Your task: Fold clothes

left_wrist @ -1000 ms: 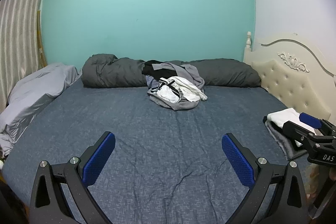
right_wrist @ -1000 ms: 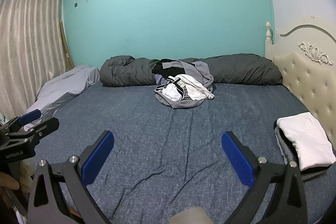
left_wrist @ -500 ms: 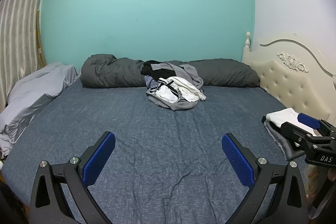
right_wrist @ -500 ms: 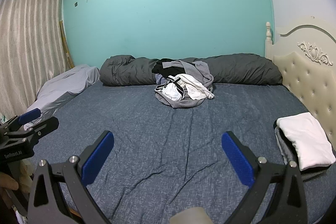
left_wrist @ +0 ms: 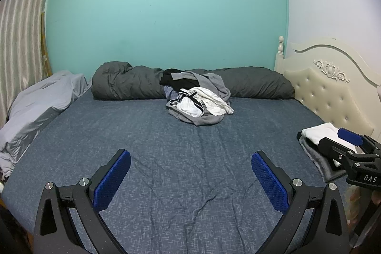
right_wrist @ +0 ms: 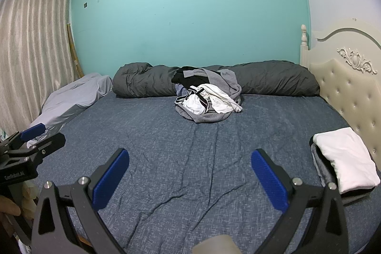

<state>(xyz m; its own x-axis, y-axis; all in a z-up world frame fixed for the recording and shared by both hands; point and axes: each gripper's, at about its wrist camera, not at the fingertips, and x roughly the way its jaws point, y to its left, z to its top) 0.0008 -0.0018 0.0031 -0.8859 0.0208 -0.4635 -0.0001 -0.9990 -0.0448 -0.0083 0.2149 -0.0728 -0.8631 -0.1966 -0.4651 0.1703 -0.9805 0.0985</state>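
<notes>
A heap of unfolded clothes in white, grey and black lies at the far middle of the bed, also shown as the clothes heap. A folded white garment sits on a folded grey one at the right edge; the same stack shows in the left wrist view, partly hidden. My left gripper hovers open over the near bedsheet, holding nothing. My right gripper is open and holds nothing too. The right gripper appears at the left view's right edge, the left gripper at the right view's left edge.
The blue bedsheet is wrinkled. A rolled dark grey duvet lies along the turquoise wall. A light grey pillow lies at the left, a cream padded headboard stands at the right, and a curtain hangs at the left.
Both views shifted only slightly; the grippers stay open and hover over the near bed. Nothing on the bed has moved.
</notes>
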